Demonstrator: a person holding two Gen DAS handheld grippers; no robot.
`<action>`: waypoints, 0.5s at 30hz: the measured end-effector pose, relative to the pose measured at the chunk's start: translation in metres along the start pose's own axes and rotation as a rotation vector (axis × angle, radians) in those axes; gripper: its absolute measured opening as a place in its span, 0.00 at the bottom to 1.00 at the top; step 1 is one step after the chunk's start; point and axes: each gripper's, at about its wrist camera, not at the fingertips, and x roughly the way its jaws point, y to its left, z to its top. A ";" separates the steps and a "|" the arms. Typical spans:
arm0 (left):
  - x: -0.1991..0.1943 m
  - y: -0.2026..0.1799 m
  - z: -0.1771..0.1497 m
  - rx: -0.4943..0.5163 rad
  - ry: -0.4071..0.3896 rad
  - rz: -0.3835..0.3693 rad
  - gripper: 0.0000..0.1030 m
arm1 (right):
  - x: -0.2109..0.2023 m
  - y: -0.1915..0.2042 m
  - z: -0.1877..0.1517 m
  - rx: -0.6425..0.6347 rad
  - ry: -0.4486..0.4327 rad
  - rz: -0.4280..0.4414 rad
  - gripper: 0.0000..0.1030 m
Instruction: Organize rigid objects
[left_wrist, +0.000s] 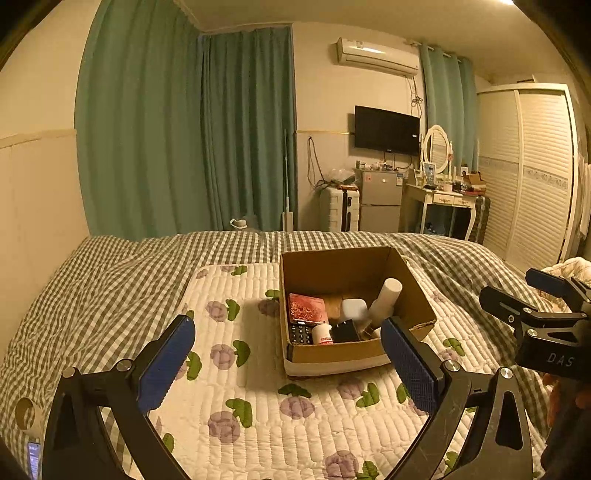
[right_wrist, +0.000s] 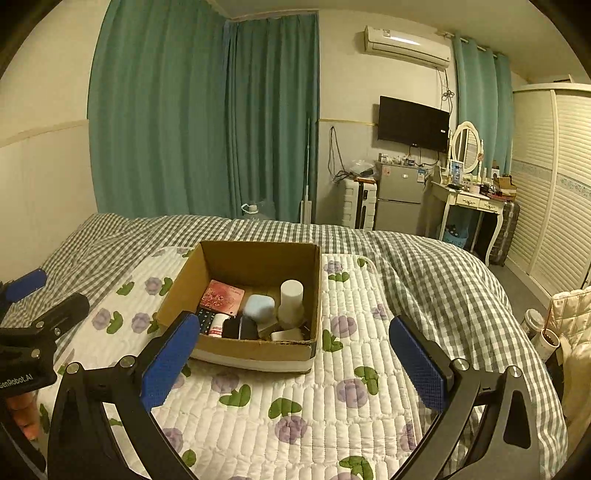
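Note:
An open cardboard box (left_wrist: 303, 354) (right_wrist: 258, 350) sits on a white quilted mat with purple flowers (left_wrist: 258, 406) (right_wrist: 295, 406) on the bed. Inside lie a red patterned case (left_wrist: 307, 308) (right_wrist: 223, 293), a dark calculator (left_wrist: 301, 334) (right_wrist: 205, 320), a small white jar with a red label (left_wrist: 322, 334) (right_wrist: 218, 325), a pale rounded case (left_wrist: 354, 310) (right_wrist: 259, 306), a white cylinder (left_wrist: 386, 295) (right_wrist: 291, 301) and a black block (left_wrist: 345, 330) (right_wrist: 240, 328). My left gripper (left_wrist: 288, 354) is open and empty, just short of the box. My right gripper (right_wrist: 291, 354) is open and empty, also short of it.
The bed has a grey checked cover (left_wrist: 110, 280) (right_wrist: 424, 266). A tape roll (left_wrist: 27, 413) and a phone (left_wrist: 34, 458) lie at the left edge. Beyond the bed stand green curtains, a small fridge (right_wrist: 399, 195), a dressing table (right_wrist: 469, 199) and a wardrobe.

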 end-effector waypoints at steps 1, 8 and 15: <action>0.001 0.000 0.000 0.000 0.003 -0.005 1.00 | 0.000 0.001 0.000 -0.001 0.001 0.000 1.00; 0.002 -0.001 -0.004 0.009 0.011 -0.009 1.00 | 0.002 0.004 -0.001 0.002 0.009 0.005 1.00; 0.003 -0.002 -0.004 0.015 0.030 -0.027 1.00 | 0.006 0.005 -0.002 0.007 0.025 -0.006 1.00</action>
